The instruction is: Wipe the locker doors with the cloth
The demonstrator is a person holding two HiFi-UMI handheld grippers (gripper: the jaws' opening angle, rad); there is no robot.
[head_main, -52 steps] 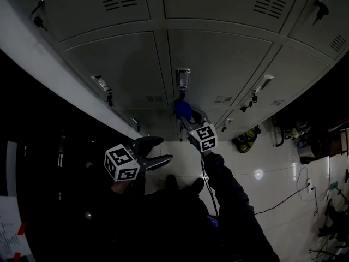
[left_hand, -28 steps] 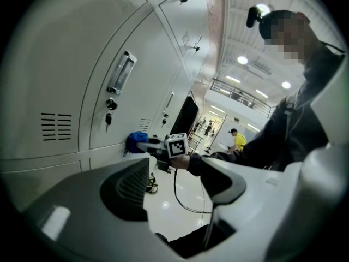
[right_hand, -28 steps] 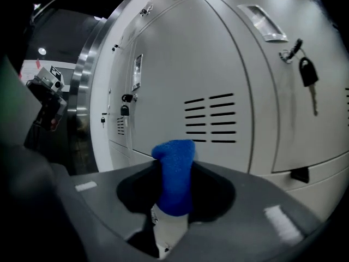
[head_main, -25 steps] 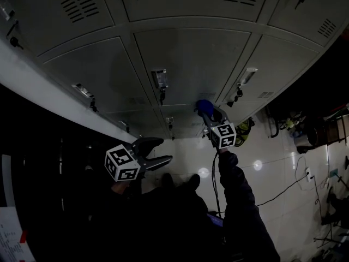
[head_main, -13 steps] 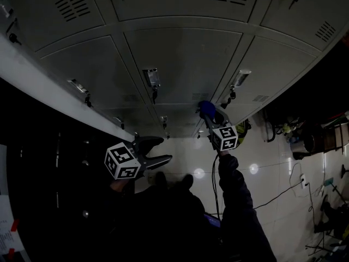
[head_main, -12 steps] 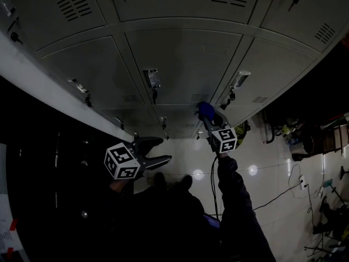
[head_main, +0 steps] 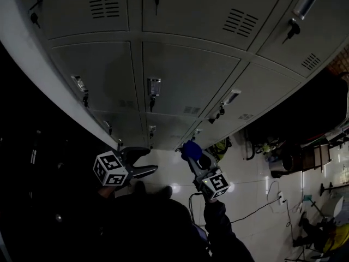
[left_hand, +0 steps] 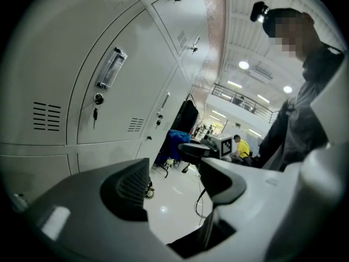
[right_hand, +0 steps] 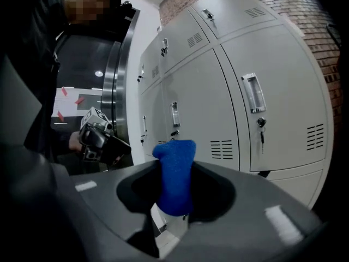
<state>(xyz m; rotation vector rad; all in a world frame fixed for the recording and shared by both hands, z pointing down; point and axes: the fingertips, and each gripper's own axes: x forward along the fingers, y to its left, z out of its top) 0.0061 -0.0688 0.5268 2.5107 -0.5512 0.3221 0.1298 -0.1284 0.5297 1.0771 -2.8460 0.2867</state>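
you're pinching the blue cloth [right_hand: 174, 179] between your right gripper's [head_main: 192, 155] closed jaws, its tip poking out toward the locker doors [head_main: 185, 75] for wiping; your left gripper [head_main: 142, 161] is gaping empty, waiting aside.

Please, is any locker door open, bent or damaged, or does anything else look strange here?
Nothing stands out. The locker doors in view are shut and look flat, with keys hanging in some locks. The right gripper holds the blue cloth; the left gripper is open and empty.
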